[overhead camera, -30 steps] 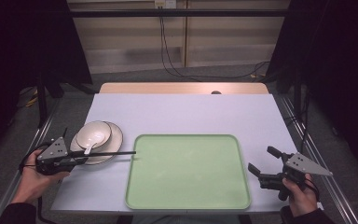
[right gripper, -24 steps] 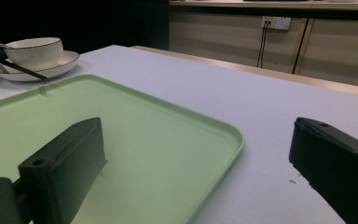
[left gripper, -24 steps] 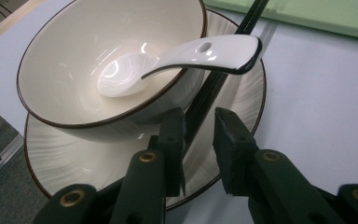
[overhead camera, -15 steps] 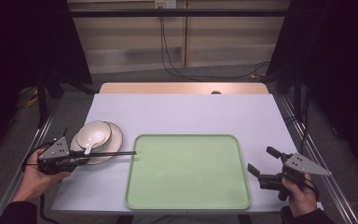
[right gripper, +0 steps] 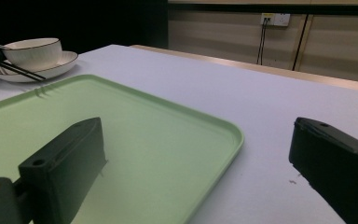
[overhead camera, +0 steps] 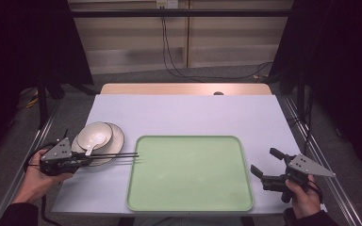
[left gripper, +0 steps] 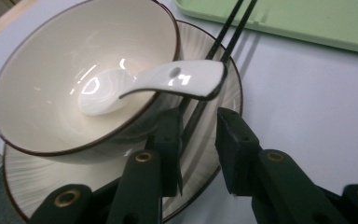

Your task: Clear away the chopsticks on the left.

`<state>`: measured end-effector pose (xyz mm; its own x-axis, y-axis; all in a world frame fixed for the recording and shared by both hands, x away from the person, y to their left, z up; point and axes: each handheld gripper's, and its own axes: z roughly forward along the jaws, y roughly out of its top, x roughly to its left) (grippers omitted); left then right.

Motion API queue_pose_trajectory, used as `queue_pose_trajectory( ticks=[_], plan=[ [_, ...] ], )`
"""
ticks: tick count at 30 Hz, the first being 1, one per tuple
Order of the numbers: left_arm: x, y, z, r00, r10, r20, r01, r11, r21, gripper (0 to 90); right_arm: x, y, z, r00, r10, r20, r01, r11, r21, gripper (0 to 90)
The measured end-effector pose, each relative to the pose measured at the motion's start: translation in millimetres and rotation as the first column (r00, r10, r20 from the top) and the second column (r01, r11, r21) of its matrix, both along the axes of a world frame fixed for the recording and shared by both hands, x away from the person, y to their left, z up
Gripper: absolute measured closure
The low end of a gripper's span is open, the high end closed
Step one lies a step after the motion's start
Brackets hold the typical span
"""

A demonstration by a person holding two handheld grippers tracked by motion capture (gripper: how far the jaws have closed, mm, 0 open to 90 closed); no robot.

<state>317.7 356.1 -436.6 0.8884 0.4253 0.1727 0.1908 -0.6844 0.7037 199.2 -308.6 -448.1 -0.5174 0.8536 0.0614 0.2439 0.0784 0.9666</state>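
The left gripper view shows the chopsticks (left gripper: 200, 109) between the left gripper's (left gripper: 198, 140) half-open jaws; the right gripper (overhead camera: 267, 165) is wide open.

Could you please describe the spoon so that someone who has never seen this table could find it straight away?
Start at the green tray in the middle of the table and look just past its left edge, where a bowl sits on a plate. The spoon lies in that bowl, handle over the rim. It is glossy white and short, unlike the thin black chopsticks beside it.
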Motion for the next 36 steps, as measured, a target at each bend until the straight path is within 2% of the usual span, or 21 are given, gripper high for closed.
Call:
queue_pose_trajectory(
  ticks=[5,8,9,10,12,13,14,15,17,18,20,23,24,26,27,28,30,31,32,36],
  plan=[
    [0.3,2.6,-5.2,1.0000,0.004,-0.007,-0.004,0.9998,0.017,68.7,0.4,0.1,-0.4,1.0000,-0.006,-0.001,0.006,1.000,0.002,3.0],
    [0.9,1.3,-6.1,1.0000,0.007,-0.002,-0.007,0.9999,0.011,68.6,0.5,0.0,-0.6,1.0000,-0.003,-0.006,0.003,1.000,0.001,3.1],
    [1.7,0.9,-5.6,1.0000,-0.002,-0.003,0.002,0.9997,0.023,68.8,0.5,0.3,-0.7,1.0000,-0.003,-0.005,0.003,1.000,0.001,3.1],
    [2.0,-0.5,-6.2,0.9998,-0.010,-0.018,0.010,0.9999,0.005,70.3,0.4,0.7,-0.7,0.9999,0.010,-0.005,-0.010,1.000,-0.006,3.1],
    [2.9,-2.7,-5.0,0.9998,-0.020,-0.010,0.020,0.9994,0.027,70.3,0.7,1.4,-0.7,1.0000,0.010,-0.002,-0.010,1.000,-0.006,3.1],
    [3.1,-4.5,-5.2,0.9996,-0.022,-0.020,0.022,0.9994,0.027,70.8,0.5,2.1,-0.6,0.9999,0.010,-0.005,-0.010,1.000,0.001,3.1],
    [3.8,-5.2,-4.2,0.9995,-0.027,-0.016,0.027,0.9984,0.049,72.4,0.8,1.5,-0.8,1.0000,0.006,-0.004,-0.006,1.000,-0.003,3.1],
    [4.7,-7.9,-5.3,0.9995,-0.017,-0.027,0.018,0.9989,0.044,73.1,0.9,0.5,-0.9,0.9999,0.012,-0.005,-0.012,1.000,-0.009,3.1],
    [5.3,-8.4,-5.7,0.9995,-0.018,-0.024,0.019,0.9986,0.049,73.4,0.7,0.4,-1.0,0.9999,0.011,-0.005,-0.011,1.000,-0.007,3.1],
    [7.1,-10.5,-6.8,0.9989,-0.027,-0.039,0.029,0.9978,0.059,75.5,0.8,0.8,-1.2,0.9999,0.010,-0.006,-0.010,1.000,-0.005,3.1],
    [7.7,-11.6,-7.2,0.9985,-0.031,-0.046,0.033,0.9981,0.051,76.5,0.9,1.1,-1.3,0.9999,0.010,-0.007,-0.010,1.000,-0.006,3.1],
    [10.1,-13.6,-6.9,0.9972,-0.045,-0.059,0.050,0.9962,0.071,77.9,1.0,1.1,-1.4,0.9999,0.015,-0.007,-0.015,1.000,-0.010,3.0],
    [10.5,-14.5,-7.9,0.9972,-0.044,-0.060,0.047,0.9971,0.060,80.7,1.1,0.6,-1.5,0.9999,0.011,-0.006,-0.011,1.000,-0.011,3.1],
    [12.1,-15.1,-6.3,0.9942,-0.066,-0.085,0.073,0.9948,0.072,83.4,1.1,0.6,-1.5,0.9999,0.010,-0.006,-0.010,1.000,-0.010,3.1],
    [12.1,-15.5,-6.3,0.9936,-0.048,-0.102,0.055,0.9968,0.059,85.3,0.9,0.9,-1.5,0.9999,0.015,-0.009,-0.015,1.000,-0.008,3.1],
    [13.6,-14.4,-5.9,0.9918,-0.055,-0.115,0.062,0.9963,0.060,85.4,1.1,1.2,-1.7,0.9999,0.011,-0.009,-0.011,1.000,-0.007,3.1],
    [14.8,-13.4,-5.9,0.9921,-0.054,-0.113,0.061,0.9964,0.059,85.6,1.2,1.3,-1.8,0.9999,0.011,-0.012,-0.011,1.000,-0.007,3.1],
    [14.5,-13.1,-6.8,0.9922,-0.043,-0.117,0.048,0.9980,0.040,85.7,1.2,1.3,-1.9,0.9999,0.008,-0.012,-0.008,1.000,-0.006,3.1],
    [14.5,-13.1,-6.8,0.9922,-0.043,-0.117,0.048,0.9980,0.040,85.8,1.2,1.3,-1.9,0.9999,0.008,-0.012,-0.008,1.000,-0.006,3.1],
    [14.4,-11.8,-4.0,0.9884,-0.037,-0.147,0.042,0.9986,0.032,86.0,1.2,1.3,-1.8,0.9999,0.009,-0.014,-0.009,1.000,-0.006,3.1]
  ],
)
